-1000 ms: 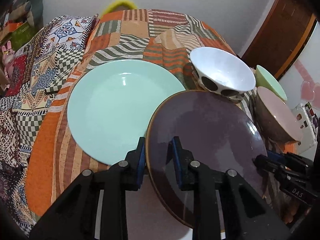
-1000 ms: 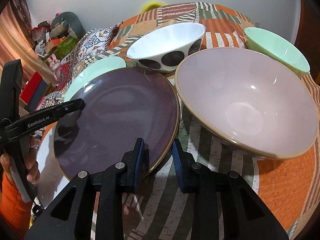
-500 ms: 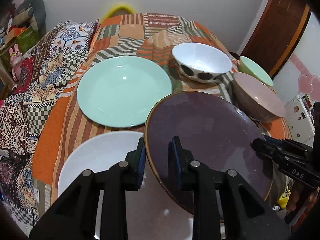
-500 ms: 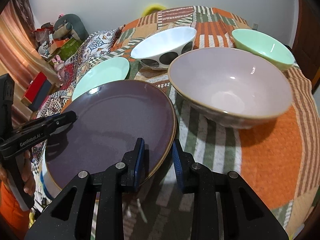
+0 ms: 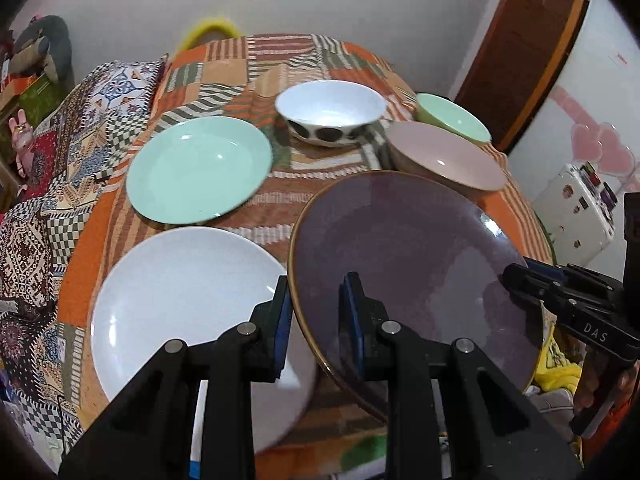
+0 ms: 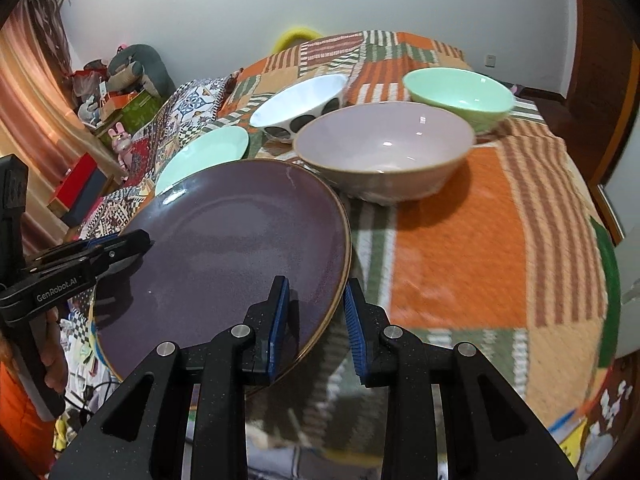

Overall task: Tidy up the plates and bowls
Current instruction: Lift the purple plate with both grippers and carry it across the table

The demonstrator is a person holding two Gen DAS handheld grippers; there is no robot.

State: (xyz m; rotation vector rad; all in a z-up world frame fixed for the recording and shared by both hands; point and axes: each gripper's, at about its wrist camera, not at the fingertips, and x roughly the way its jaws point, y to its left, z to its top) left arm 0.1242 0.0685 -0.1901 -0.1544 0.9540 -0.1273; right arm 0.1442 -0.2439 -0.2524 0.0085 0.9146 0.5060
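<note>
A bed covered by a patchwork blanket point(image 5: 248, 60) in orange, green and striped panels serves as the work surface; a white wall lies behind it and a brown wooden door point(image 5: 532, 44) is seen at the right of the left wrist view.

The purple plate point(image 5: 404, 248) is held in the air by both grippers, tilted, above the near edge of the bed. Its left rim is clamped between the pads of the left gripper point(image 5: 318, 322): one blue pad under the rim, the other on the upper face. Its opposite rim is pinched the same way by the right gripper point(image 6: 316, 316), jaws narrow, closed on the plate edge. In the left wrist view the right gripper is seen at the plate's far right edge; in the right wrist view the left gripper appears at the plate's left edge, with a hand point(image 6: 54, 364) wrapped round its handle. Both grippers are pitched downward toward the bed.

Below and left of the held plate a white plate point(image 5: 188, 304) lies flat, partly overlapped by it in the left view. Beyond that a mint plate point(image 5: 200, 168) is laid. Further back a white bowl with black dots point(image 5: 330, 118), a pink bowl point(image 6: 384, 148) and a mint bowl point(image 6: 460, 94) are set close together. The pink bowl sits just beyond the purple plate's far rim.
</note>
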